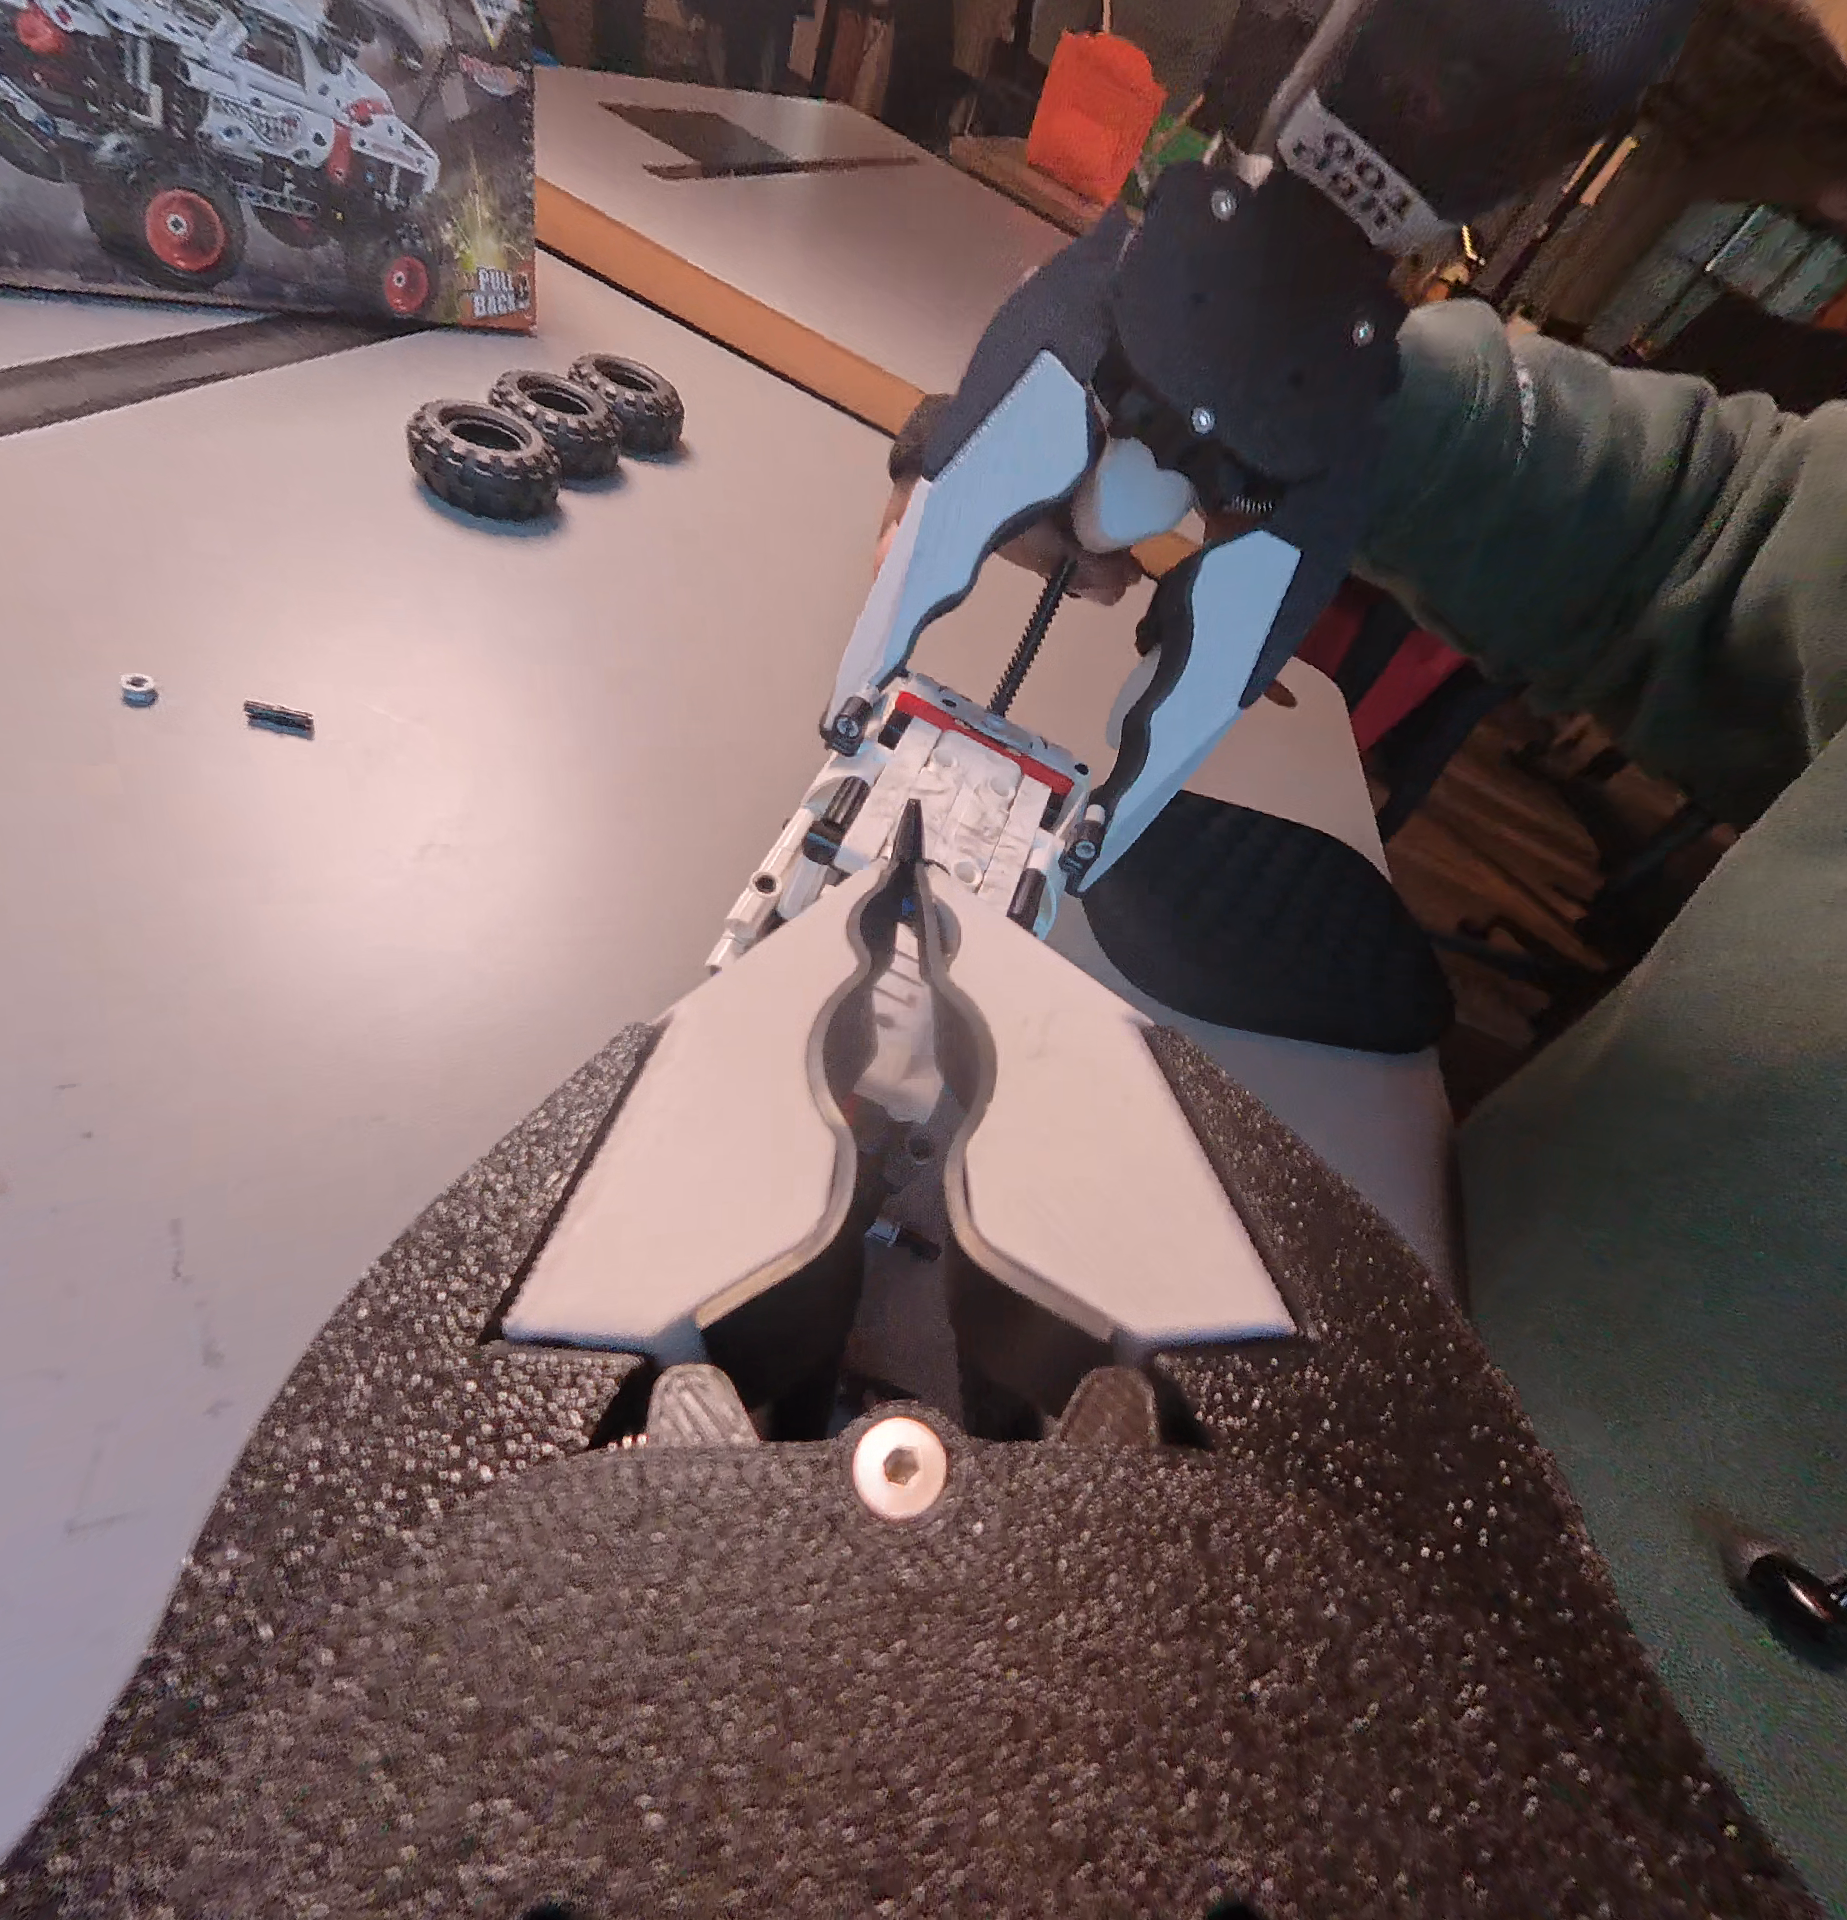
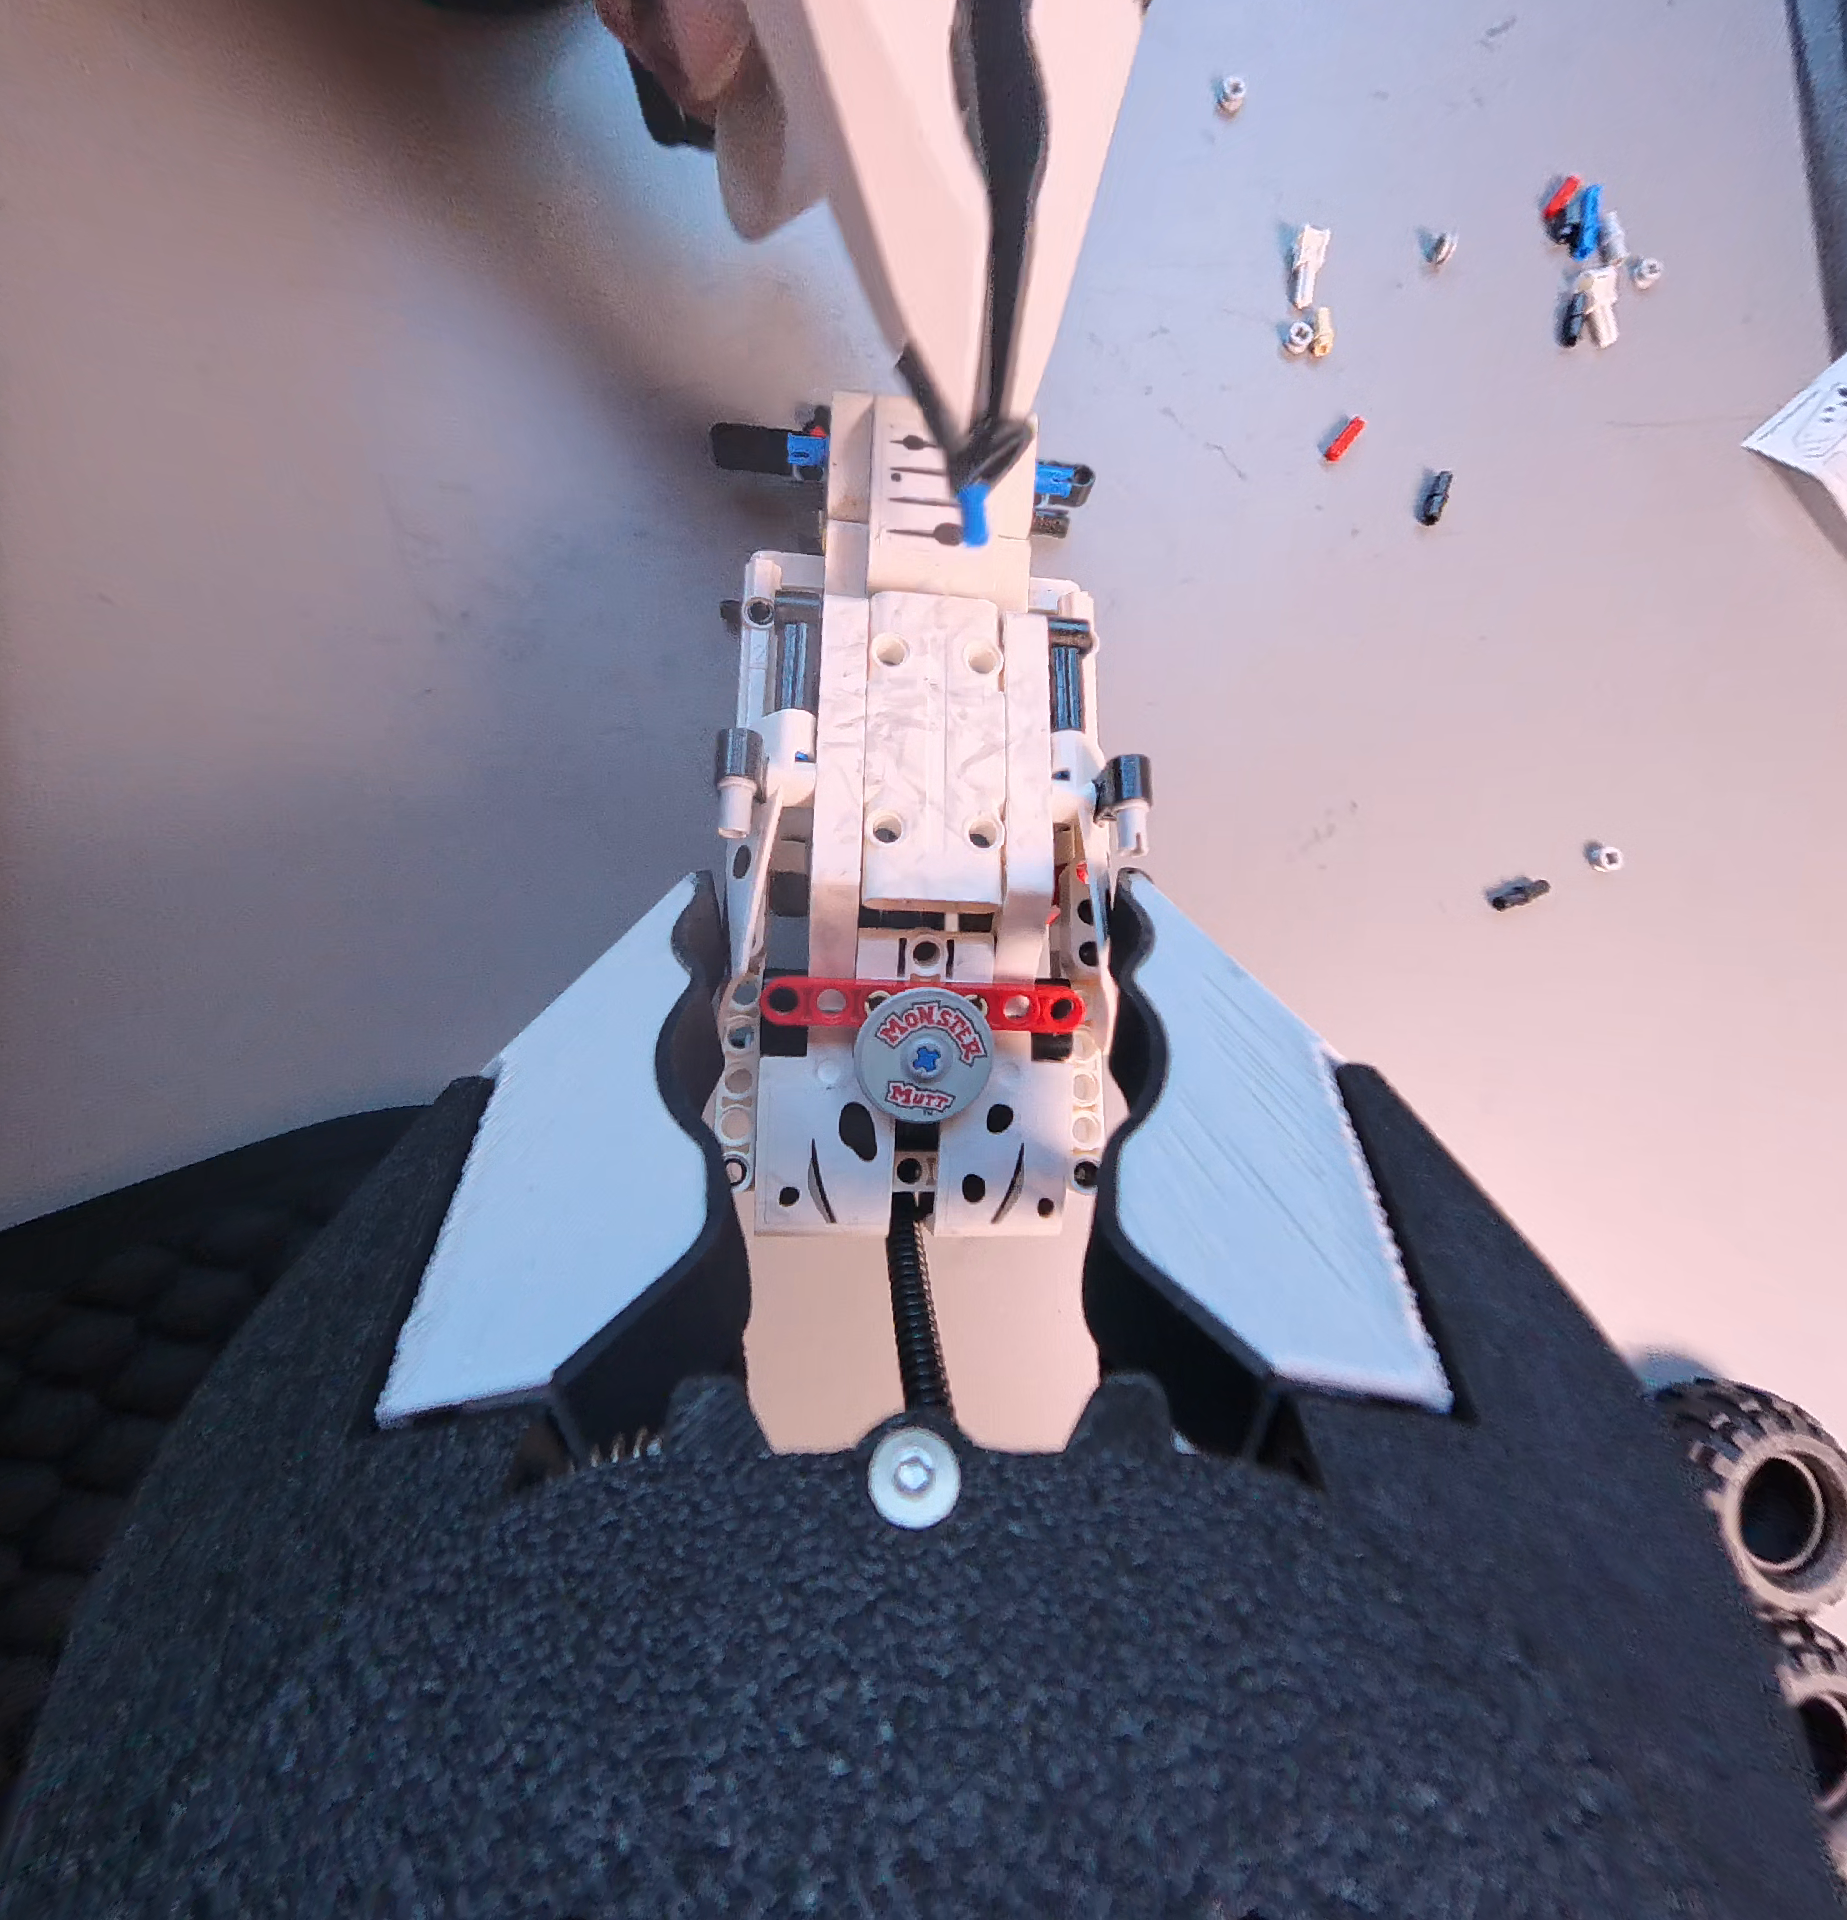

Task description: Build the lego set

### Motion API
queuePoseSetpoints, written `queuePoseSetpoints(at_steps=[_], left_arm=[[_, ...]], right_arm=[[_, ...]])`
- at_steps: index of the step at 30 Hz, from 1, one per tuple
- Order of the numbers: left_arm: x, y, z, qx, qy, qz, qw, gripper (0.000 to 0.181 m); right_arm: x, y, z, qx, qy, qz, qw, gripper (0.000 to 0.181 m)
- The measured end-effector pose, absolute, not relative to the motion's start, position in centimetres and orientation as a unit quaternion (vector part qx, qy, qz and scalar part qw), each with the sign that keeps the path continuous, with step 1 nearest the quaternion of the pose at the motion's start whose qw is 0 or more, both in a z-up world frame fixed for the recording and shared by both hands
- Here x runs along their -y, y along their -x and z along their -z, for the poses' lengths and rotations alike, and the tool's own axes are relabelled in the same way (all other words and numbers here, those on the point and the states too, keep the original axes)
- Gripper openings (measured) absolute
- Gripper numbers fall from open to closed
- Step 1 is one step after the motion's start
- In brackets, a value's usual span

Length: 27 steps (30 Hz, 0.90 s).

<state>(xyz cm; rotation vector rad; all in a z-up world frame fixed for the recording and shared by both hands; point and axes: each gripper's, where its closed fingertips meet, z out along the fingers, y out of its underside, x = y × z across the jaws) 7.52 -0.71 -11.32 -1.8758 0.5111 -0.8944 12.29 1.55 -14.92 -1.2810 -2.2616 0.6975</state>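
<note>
The white lego truck body point(image 2: 929, 748), with black spots, a red beam and a round grey badge, lies on the grey table point(image 2: 327, 623). My right gripper point(image 2: 914, 899) is shut on its sides near the badge end. In the left wrist view the right gripper point(image 1: 966, 800) holds the body point(image 1: 960, 790) from the far side. My left gripper point(image 1: 911, 831) is shut on a small blue pin point(image 2: 971, 514). It holds the pin's tip against the top of the body's far end. The left gripper point(image 2: 986, 447) comes down from above in the right wrist view.
Three black tyres point(image 1: 545, 436) lie by the set's box point(image 1: 244, 156); two show in the right wrist view point(image 2: 1771, 1496). Several loose pins and bushes point(image 2: 1584, 260) and a paper sheet point(image 2: 1833, 447) lie to the right. A black chair seat point(image 1: 1262, 925) stands past the table edge. The grippers' ends are close to 7 cm from one another.
</note>
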Motion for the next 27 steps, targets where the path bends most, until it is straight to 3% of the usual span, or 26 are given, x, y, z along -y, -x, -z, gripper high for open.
queuePoseSetpoints(at_steps=[7,15,18,22,27], left_arm=[[1.7,-4.2,11.4,-0.198,0.800,0.307,0.476,0.002],[5.1,-2.4,17.8,-0.158,0.878,0.270,0.363,0.002],[4.7,-2.0,18.8,-0.131,0.891,0.263,0.347,0.003],[4.1,-1.0,19.2,-0.092,0.897,0.301,0.310,0.003],[4.3,0.5,20.4,-0.082,0.908,0.303,0.277,0.008]], right_arm=[[-4.6,-13.2,14.8,0.844,0.446,-0.204,0.218,0.073],[-10.5,-12.6,15.0,0.893,0.402,-0.070,0.189,0.073],[-12.6,-11.1,14.3,0.893,0.393,0.003,0.219,0.073],[-11.0,-10.3,11.4,0.867,0.418,-0.023,0.269,0.080],[-5.9,-12.0,8.8,0.834,0.430,-0.088,0.333,0.077]])
